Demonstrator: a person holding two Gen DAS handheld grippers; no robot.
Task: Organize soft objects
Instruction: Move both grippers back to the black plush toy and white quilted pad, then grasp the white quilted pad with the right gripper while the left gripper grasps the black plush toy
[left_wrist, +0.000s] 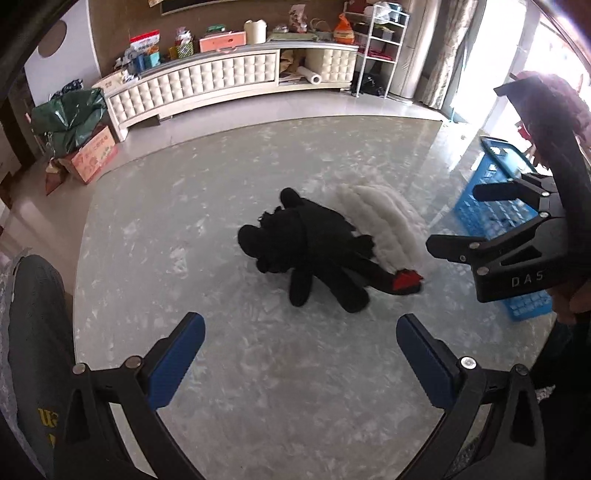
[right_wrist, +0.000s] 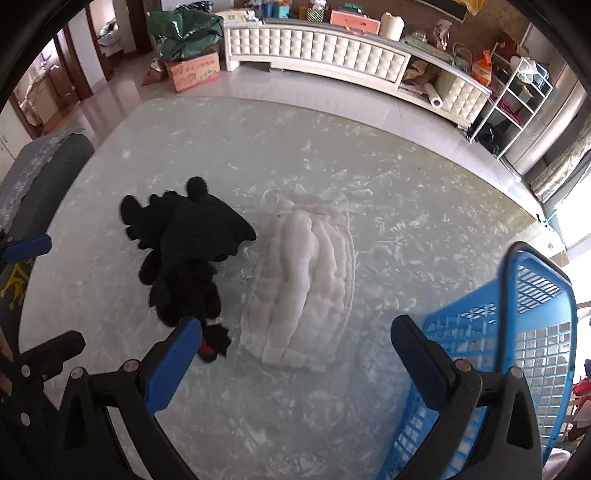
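**Black plush lies ahead of both tongs, tail end nearest the right one**

Left to right from the left wrist view: the left gripper (left_wrist: 300, 356) is spread wide with nothing between its blue pads, hanging above the pale marbled table (left_wrist: 184, 206). Straight ahead of it, well apart, lies the black plush toy (left_wrist: 306, 251), sprawled with its head up and to the left and its red-tipped tail (left_wrist: 406, 280) trailing toward the lower right. So the toy's long axis runs slantwise across this gripper's opening, not in line with the fingers. Behind the toy and touching it is the white quilted pad (left_wrist: 384, 218). Further right is the blue basket (left_wrist: 498, 218), partly hidden by the other tool.

The right gripper (right_wrist: 295, 356) is likewise wide open and empty. The toy sits ahead and left of it, with the tail tip just beside its left finger; the pad lies dead ahead, its length running away from the fingers; the basket stands close on the right, beside the right finger.

By my reading, the right gripper is the nearer to both soft things and to the basket, so a grasp there looks the shorter path.
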